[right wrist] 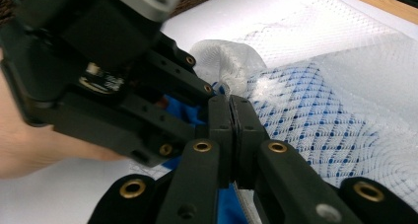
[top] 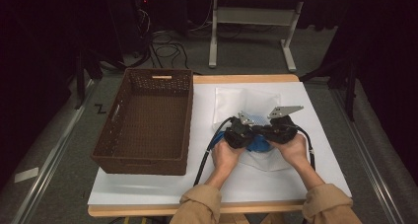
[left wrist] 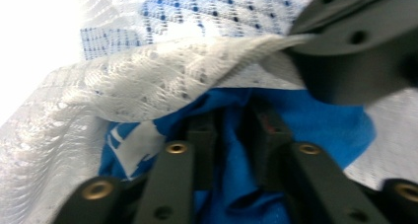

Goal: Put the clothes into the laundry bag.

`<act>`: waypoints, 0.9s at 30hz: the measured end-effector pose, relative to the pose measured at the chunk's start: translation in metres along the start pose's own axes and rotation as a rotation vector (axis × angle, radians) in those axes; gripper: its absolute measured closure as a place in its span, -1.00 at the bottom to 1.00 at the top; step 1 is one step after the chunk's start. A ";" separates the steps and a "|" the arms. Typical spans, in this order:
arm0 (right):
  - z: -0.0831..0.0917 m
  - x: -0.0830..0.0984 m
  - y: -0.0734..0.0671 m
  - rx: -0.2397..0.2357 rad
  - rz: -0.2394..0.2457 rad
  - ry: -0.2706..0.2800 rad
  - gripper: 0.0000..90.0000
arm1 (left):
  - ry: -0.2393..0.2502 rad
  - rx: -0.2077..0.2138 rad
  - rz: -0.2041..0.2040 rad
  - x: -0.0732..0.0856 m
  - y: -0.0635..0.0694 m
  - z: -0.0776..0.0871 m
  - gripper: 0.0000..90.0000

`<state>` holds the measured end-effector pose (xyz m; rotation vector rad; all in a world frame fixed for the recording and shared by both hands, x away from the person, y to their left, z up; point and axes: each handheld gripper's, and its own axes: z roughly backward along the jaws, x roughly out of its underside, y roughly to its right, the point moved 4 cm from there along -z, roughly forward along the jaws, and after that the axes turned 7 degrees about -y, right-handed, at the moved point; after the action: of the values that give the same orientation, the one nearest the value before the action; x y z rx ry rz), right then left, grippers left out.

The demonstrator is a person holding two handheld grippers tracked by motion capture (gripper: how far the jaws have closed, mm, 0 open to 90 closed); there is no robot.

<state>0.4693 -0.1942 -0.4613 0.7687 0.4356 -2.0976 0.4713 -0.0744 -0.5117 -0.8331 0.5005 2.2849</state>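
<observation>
1. The right tool [right wrist: 230, 130], jaws pressed together, pinches the white mesh bag [right wrist: 315, 120] rim.
2. The left tool [left wrist: 231, 145], jaws parted, sits on the blue cloth [left wrist: 320, 125] in the bag mouth just ahead.
3. Risk: a thin pinch could slip, so the mouth collapses onto the cloth.

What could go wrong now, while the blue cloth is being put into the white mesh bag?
The right tool pinches only a thin edge of the white mesh bag, so the edge may slip free and the mouth may fall closed. The left tool stands in the mouth with blue cloth between its jaws; pulling out may drag the cloth along. Both tools are crowded together and may knock.
</observation>
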 end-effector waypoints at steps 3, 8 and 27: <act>0.000 0.000 0.000 0.001 -0.007 0.008 1.00 | -0.008 0.001 -0.016 0.002 0.004 0.008 0.21; 0.000 0.000 0.000 -0.001 0.000 0.007 1.00 | -0.033 -0.033 -0.059 0.006 0.009 0.027 -0.06; 0.001 0.000 0.001 0.007 -0.001 0.009 1.00 | -0.164 -0.081 0.085 0.039 -0.023 0.028 -0.18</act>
<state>0.4696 -0.1951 -0.4608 0.7824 0.4338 -2.0980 0.4522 -0.0253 -0.5203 -0.6662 0.3784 2.4405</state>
